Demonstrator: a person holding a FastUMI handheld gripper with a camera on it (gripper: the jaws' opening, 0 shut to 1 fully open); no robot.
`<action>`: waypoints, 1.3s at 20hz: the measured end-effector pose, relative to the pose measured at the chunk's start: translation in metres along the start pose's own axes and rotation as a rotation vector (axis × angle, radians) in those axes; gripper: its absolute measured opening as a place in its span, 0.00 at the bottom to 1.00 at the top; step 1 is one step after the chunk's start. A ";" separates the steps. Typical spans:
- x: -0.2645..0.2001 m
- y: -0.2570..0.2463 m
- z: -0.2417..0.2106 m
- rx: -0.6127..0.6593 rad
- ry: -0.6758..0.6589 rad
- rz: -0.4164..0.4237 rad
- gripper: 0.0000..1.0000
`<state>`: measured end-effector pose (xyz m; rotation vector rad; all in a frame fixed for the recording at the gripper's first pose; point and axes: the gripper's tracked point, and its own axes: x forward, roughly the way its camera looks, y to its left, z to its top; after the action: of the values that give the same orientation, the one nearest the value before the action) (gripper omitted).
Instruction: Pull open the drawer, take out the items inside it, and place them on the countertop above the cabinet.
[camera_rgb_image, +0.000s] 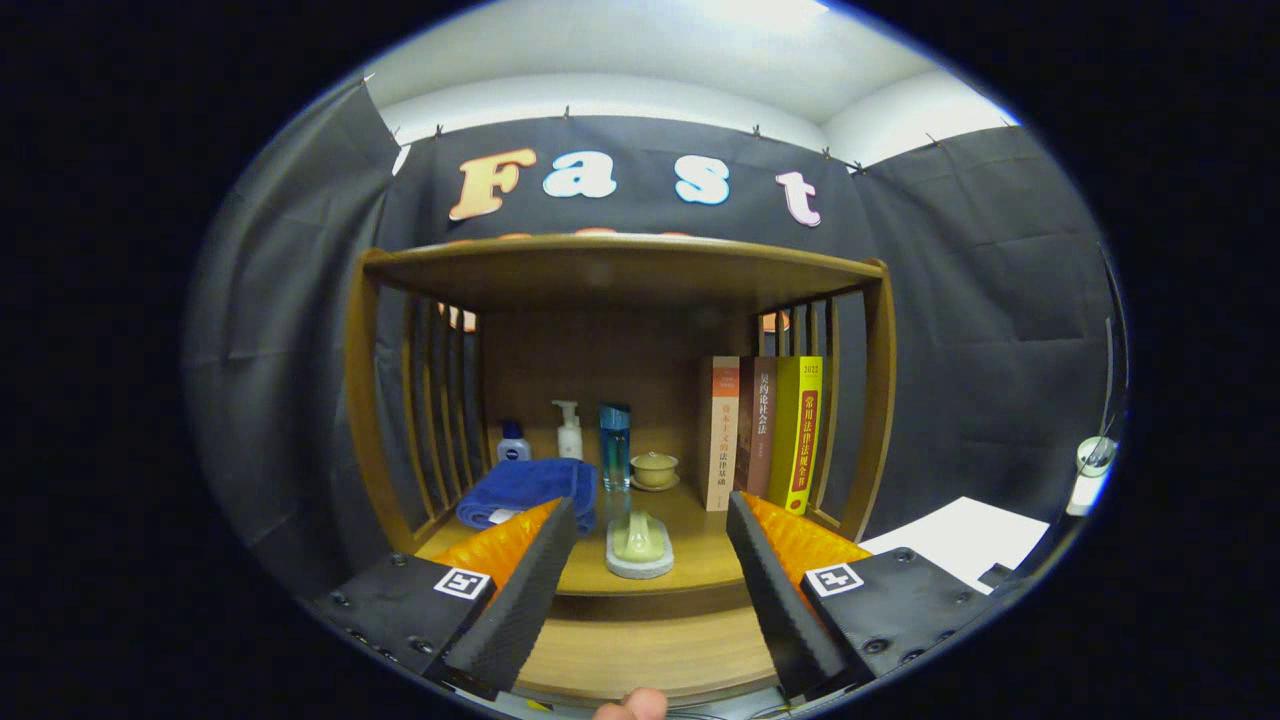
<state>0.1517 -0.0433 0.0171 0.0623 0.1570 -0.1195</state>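
The gripper (650, 570) is held level, its two fingers (520, 590) spread wide with nothing between them, touching nothing. Below, between the finger bases, the tip of the person's finger (632, 706) pokes into sight.

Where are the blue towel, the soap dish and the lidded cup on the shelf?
blue towel (528, 490): gripper view, on the top of its folded bulk.
soap dish (640, 560): gripper view, on its front rim, between the open gripper (650, 590) fingers.
lidded cup (655, 468): gripper view, on its bowl.
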 end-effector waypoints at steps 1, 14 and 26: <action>-0.013 -0.001 -0.005 -0.011 -0.006 0.002 0.99; -0.084 0.001 -0.123 -0.026 0.044 0.014 0.99; -0.113 -0.012 -0.220 0.033 0.087 0.030 0.99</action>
<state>0.0064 -0.0265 -0.1824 0.1032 0.2407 -0.0897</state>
